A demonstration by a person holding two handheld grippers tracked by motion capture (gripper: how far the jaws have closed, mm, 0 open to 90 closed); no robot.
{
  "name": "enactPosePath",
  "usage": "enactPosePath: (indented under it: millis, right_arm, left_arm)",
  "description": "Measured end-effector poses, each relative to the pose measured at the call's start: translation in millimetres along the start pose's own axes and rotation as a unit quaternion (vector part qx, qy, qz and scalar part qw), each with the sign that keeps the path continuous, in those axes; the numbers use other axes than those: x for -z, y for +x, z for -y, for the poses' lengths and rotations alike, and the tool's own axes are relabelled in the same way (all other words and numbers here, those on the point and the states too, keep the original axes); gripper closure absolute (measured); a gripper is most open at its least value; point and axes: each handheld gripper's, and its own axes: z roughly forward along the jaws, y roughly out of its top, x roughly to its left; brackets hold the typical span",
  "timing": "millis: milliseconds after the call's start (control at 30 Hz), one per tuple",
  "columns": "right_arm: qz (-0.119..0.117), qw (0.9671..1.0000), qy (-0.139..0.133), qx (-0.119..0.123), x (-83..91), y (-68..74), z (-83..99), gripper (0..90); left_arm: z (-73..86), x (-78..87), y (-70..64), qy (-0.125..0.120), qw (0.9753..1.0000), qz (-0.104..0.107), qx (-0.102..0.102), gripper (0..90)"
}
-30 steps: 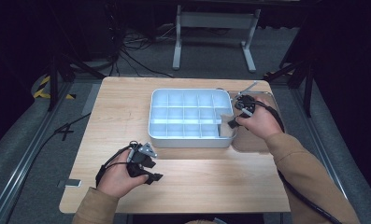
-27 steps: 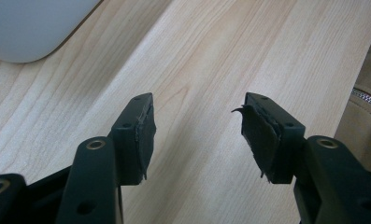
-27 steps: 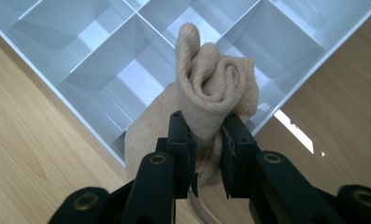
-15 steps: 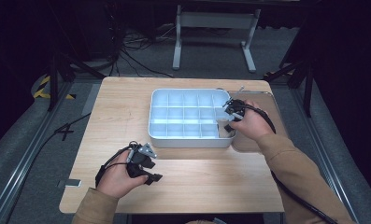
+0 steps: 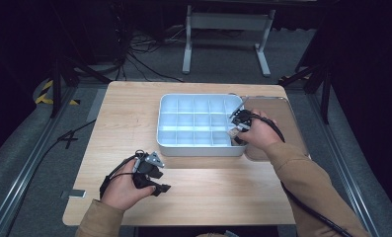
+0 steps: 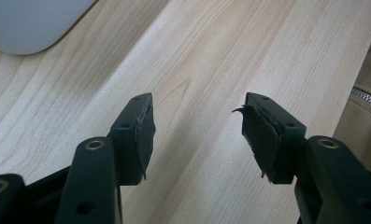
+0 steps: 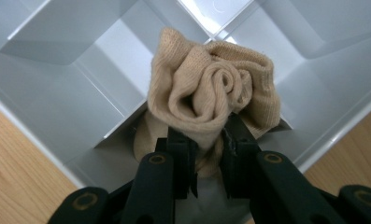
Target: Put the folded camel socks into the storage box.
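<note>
While clamped on a rolled beige sock (image 7: pixel 211 93) over the white divided tray (image 5: pixel 183 143), right gripper (image 7: pixel 206 158); left gripper (image 6: pixel 195 135) agape above the table (image 6: pixel 197 56).

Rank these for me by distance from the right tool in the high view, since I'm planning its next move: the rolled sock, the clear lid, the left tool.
1. Rolled sock: clamped in the right tool, over the tray's right edge.
2. Clear lid: flat just right of the tray.
3. Left tool: open, far off at the table's near left.

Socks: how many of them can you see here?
1. A rolled beige sock is clamped in the right gripper over a corner compartment of the white tray. Others could be hidden behind the hand.
</note>
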Motion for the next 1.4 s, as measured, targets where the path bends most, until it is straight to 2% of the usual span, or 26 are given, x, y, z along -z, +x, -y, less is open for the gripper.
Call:
enactPosePath:
  millis: [400, 600, 767, 933, 1133, 1233, 1400]
  right_arm:
    - [-0.003, 0.9998, 0.020, -0.001, -19.3, -0.4, -1.7, 75.1]
    - [0.005, 0.9995, 0.032, -0.003, -22.4, 1.3, -4.7, 75.1]
    - [0.008, 0.9995, 0.031, 0.001, -22.5, 2.0, -4.3, 73.8]
    - [-0.012, 0.9999, 0.011, 0.001, -14.4, 0.5, -0.6, 65.8]
    - [-0.007, 0.9997, -0.023, -0.003, -0.8, 2.9, 5.2, 59.0]
    - [-0.009, 0.9985, -0.053, -0.002, 10.2, 2.9, 9.7, 55.2]
    - [-0.009, 0.9959, -0.090, 0.002, 27.4, 4.3, 15.5, 54.3]
  left_arm:
    - [-0.4, -1.2, -0.5, 0.003, 1.0000, 0.001, 0.000, 44.3]
    - [-0.3, -1.3, -0.4, 0.000, 1.0000, 0.001, 0.000, 44.2]
    - [-0.2, -1.0, -0.6, 0.000, 1.0000, 0.001, 0.001, 44.2]
    - [-0.2, -1.5, 0.6, 0.000, 1.0000, 0.001, -0.001, 44.0]
    - [1.6, 0.0, -0.6, 0.002, 1.0000, -0.001, 0.003, 43.9]
    - [3.8, 1.3, -1.3, 0.004, 1.0000, -0.005, 0.002, 43.9]
    - [7.3, 4.0, -1.7, 0.003, 1.0000, -0.006, 0.007, 43.8]
